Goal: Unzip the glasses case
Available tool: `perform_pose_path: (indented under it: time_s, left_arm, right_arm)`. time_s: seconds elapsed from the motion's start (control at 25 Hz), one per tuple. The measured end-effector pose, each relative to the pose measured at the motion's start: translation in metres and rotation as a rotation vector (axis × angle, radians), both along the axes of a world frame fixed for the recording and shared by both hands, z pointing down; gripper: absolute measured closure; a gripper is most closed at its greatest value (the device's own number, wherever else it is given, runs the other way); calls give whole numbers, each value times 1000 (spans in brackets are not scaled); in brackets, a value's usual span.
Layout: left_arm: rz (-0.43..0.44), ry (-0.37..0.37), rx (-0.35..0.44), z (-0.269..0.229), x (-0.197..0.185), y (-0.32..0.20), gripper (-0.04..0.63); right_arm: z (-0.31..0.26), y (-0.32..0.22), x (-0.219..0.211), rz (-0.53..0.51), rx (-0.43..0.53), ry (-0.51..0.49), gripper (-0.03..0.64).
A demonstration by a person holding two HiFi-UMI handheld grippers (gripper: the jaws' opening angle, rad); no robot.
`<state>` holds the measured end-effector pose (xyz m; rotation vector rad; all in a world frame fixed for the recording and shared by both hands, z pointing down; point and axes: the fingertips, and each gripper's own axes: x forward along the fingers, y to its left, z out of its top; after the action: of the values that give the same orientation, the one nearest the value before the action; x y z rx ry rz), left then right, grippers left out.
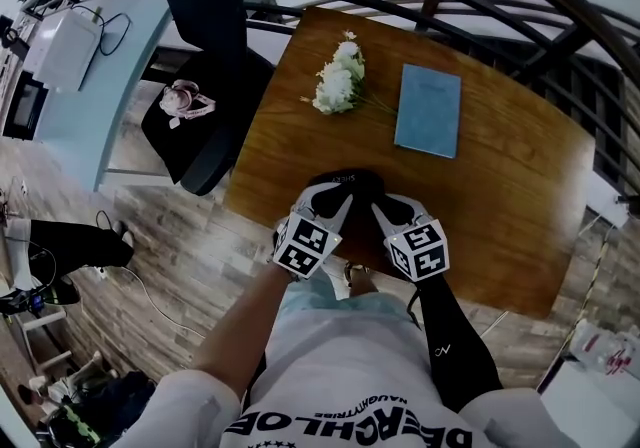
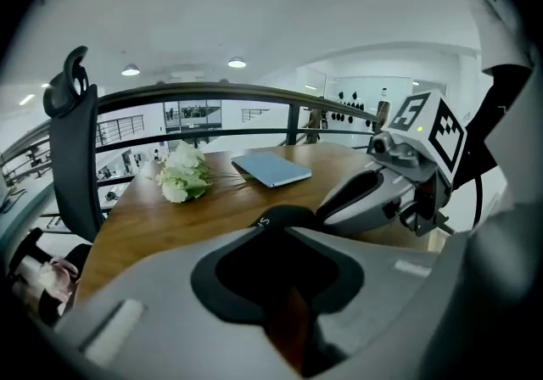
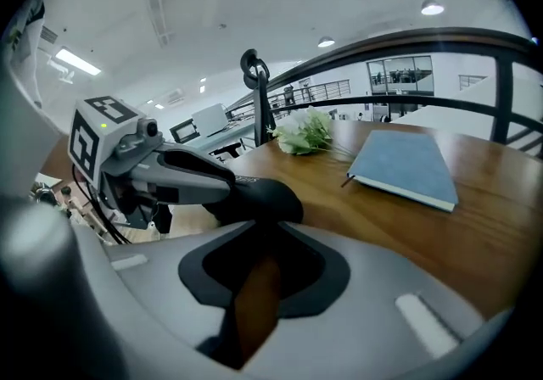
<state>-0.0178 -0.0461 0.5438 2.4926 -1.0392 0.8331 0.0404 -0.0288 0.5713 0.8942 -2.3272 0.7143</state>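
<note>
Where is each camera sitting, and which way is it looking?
Head view: on the person's head, looking steeply down at the table, flowers, notebook and glasses case; the shirt, left gripper and right gripper show.
Left gripper view: rides the left gripper, looking along its jaws across the table; the right gripper shows at right.
Right gripper view: rides the right gripper, looking along its jaws; the left gripper shows at left.
Shared: both gripper views show the glasses case, flowers and notebook.

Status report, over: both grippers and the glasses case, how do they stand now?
Left gripper, right gripper: tips at the glasses case, jaws narrow, grip unconfirmed. Case lies at near edge of table, not visibly opened. Flowers, notebook lie beyond, clear of it.
</note>
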Motion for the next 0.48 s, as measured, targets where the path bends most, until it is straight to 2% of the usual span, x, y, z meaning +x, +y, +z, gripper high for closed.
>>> perform_pose_path:
  time_s: [0.04,0.12,0.28,0.48]
  left_arm:
    - [0,-2,0,1,-1,-1,529]
    - [3,0,-1,2,-1,-1,529]
    - [-3,16,4,4,-4,1,546]
    - [-15,38,10,3,-4,1,569]
  right_arm:
    - [0,2,-2,-14,8,9,565]
    - [2,7,-2,-21,7,19,585]
    - [8,10,-1,-18,-25,16,586]
    - [15,10,-1,-38,4,71,581]
